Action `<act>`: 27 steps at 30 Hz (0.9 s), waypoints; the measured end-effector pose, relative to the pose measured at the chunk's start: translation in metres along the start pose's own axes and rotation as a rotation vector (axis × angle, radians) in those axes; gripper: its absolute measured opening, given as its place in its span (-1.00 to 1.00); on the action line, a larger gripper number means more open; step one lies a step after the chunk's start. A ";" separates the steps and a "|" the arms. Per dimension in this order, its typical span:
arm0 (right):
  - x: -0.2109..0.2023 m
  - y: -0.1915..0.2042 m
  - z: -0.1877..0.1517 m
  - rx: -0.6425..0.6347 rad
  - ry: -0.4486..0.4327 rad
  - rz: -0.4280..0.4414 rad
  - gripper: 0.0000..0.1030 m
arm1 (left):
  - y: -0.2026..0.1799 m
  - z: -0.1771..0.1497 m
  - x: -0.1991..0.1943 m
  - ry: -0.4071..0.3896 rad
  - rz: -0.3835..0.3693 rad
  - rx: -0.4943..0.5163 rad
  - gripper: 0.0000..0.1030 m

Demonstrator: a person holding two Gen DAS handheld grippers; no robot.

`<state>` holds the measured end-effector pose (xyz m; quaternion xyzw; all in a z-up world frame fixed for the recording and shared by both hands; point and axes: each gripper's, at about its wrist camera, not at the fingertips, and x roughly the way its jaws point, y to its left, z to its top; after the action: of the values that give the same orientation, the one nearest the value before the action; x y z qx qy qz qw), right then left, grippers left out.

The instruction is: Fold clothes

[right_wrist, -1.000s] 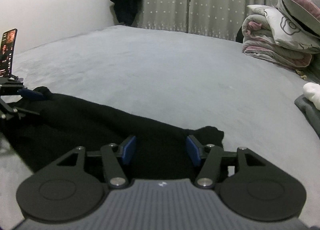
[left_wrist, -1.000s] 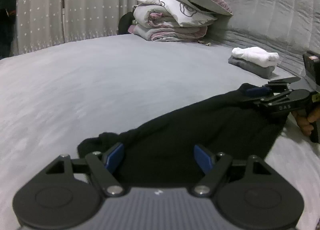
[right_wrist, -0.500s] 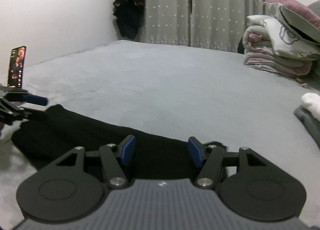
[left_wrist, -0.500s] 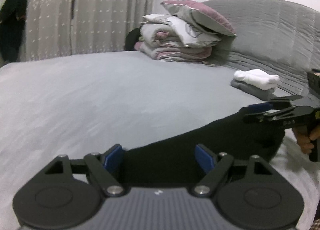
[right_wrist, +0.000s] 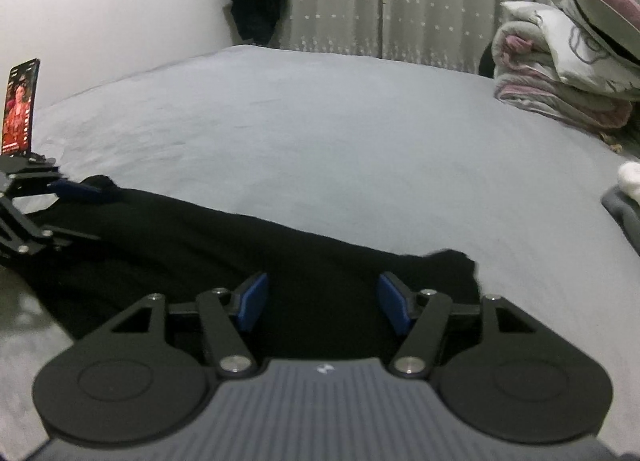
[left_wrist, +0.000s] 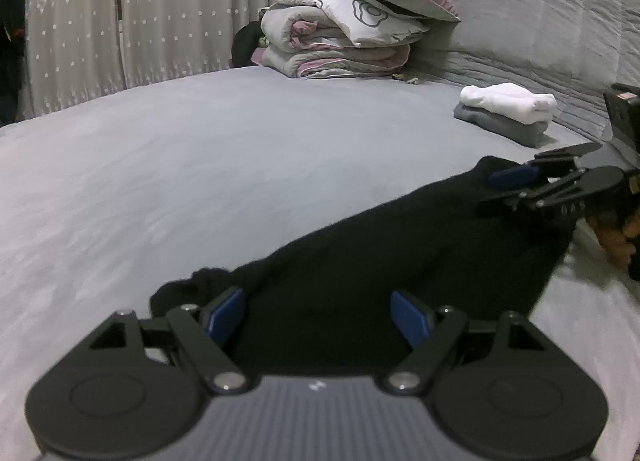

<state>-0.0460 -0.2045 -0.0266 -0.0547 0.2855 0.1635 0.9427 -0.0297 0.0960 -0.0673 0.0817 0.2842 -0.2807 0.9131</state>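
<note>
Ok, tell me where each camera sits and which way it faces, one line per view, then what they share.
Left wrist: on the left hand-held gripper, looking across the bed toward the headboard; the right hand-held gripper and fingers show at right.
Right wrist: on the right hand-held gripper, facing the curtains; its jaws are opening over the cloth; the left one shows at left.
Shared: black garment, folded bedding, bed.

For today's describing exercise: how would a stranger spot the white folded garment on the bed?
Find the grey padded headboard. Below it, on the bed, sits a two-piece stack. The white folded garment lies on top of a grey folded one, the only white piece there.
</note>
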 end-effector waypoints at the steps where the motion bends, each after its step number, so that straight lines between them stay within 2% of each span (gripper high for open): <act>1: -0.002 -0.003 -0.002 0.003 0.001 -0.005 0.26 | 0.002 -0.002 -0.004 -0.004 -0.001 0.000 0.58; 4: -0.009 -0.010 -0.005 0.008 -0.003 -0.005 0.26 | 0.005 -0.006 -0.016 -0.006 0.016 0.000 0.66; 8: -0.021 -0.014 -0.005 0.024 -0.016 -0.001 0.26 | 0.016 -0.012 -0.034 -0.002 0.007 -0.040 0.66; 14: -0.030 -0.002 0.004 0.036 -0.024 0.017 0.26 | 0.034 -0.014 -0.058 -0.024 0.031 -0.168 0.67; 18: -0.029 0.011 0.008 0.009 -0.021 0.030 0.26 | 0.038 -0.009 -0.060 -0.015 0.047 -0.264 0.67; 23: -0.024 0.029 0.015 -0.009 -0.028 0.060 0.26 | 0.025 0.001 -0.053 -0.022 0.075 -0.236 0.67; 27: -0.017 0.043 0.021 -0.023 -0.027 0.087 0.26 | 0.023 0.006 -0.042 0.029 0.104 -0.249 0.67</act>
<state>-0.0630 -0.1647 -0.0006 -0.0509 0.2730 0.2085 0.9377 -0.0426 0.1324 -0.0393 -0.0135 0.3255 -0.1942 0.9253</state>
